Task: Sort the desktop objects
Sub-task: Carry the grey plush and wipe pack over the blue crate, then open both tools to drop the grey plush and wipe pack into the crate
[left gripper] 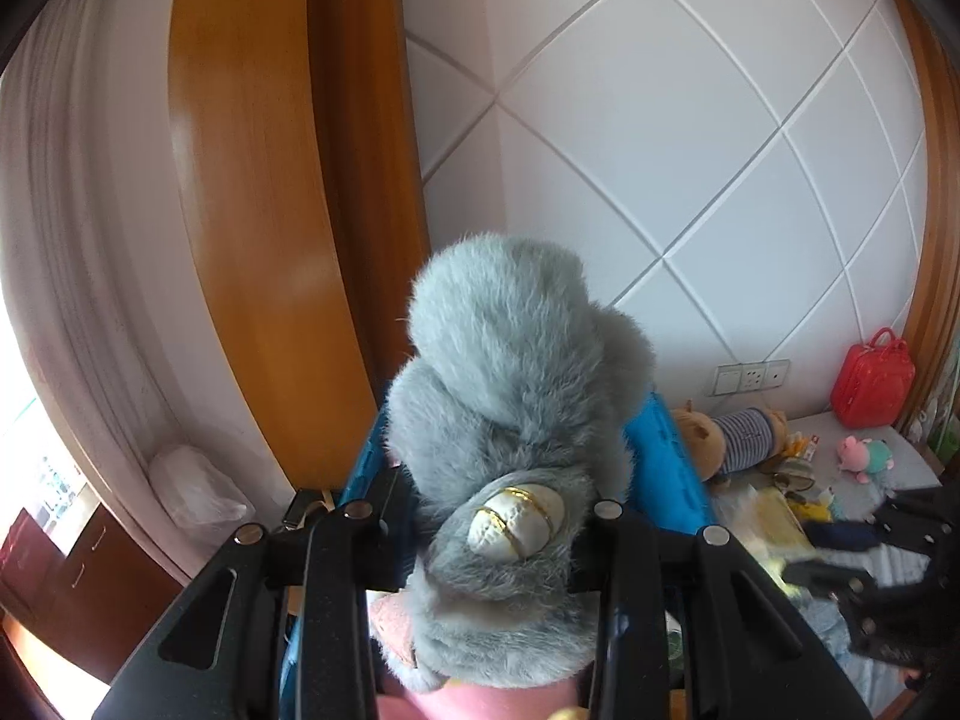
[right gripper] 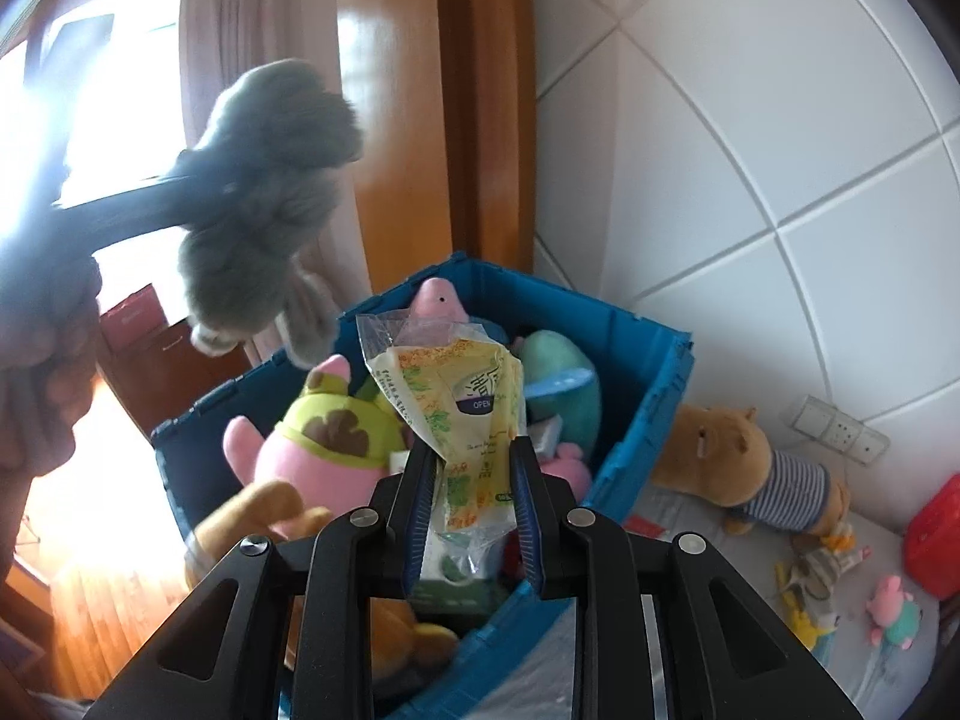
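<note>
Both grippers' fingers (right gripper: 420, 498) clamped, raised.

A bed with a pale sheet (right gripper: 888, 678) carries the things. A big blue box (right gripper: 636, 414) sits on it, full of soft toys. Beside the box lies a brown stuffed animal in a striped shirt (right gripper: 744, 462). A small pink pig toy (right gripper: 894, 606) lies near the edge. A red case (left gripper: 873, 378) stands by the wall. Small wrappers and bits (right gripper: 816, 576) lie between them.

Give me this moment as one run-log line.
left gripper: shut on grey plush toy, raised over blue bin | right gripper: shut on wipes packet, over bin | bin: holds plush toys
</note>
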